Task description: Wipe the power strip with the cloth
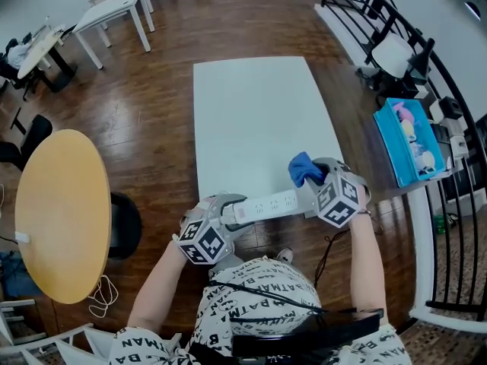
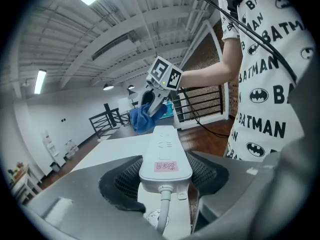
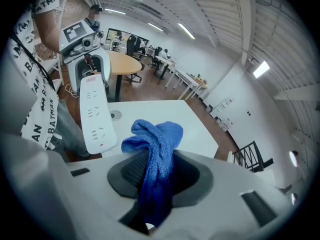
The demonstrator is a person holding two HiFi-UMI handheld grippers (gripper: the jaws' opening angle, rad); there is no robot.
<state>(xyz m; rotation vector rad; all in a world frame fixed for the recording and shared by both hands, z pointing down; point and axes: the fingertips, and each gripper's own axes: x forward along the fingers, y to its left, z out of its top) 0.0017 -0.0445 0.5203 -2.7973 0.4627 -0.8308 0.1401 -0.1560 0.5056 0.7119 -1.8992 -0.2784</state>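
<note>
Cord end of the power strip (image 1: 266, 205) sits clamped in the left gripper (image 1: 228, 217). Its far end lies just beside the right gripper (image 1: 318, 182), which is clenched on the blue cloth (image 1: 304, 169). Contact is unclear, so the wiping seems mostly left to do.

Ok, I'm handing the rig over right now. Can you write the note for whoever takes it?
Left gripper: shut on the cord end of the power strip, holding it lifted over the near edge of the white table.
Right gripper: shut on the blue cloth, which bunches out past the jaws.
Position: the cloth sits right by the strip's free end; contact cannot be told.
Done: both things picked up and brought together.
Left: wipe along the strip. The views do not show how much has been wiped.
</note>
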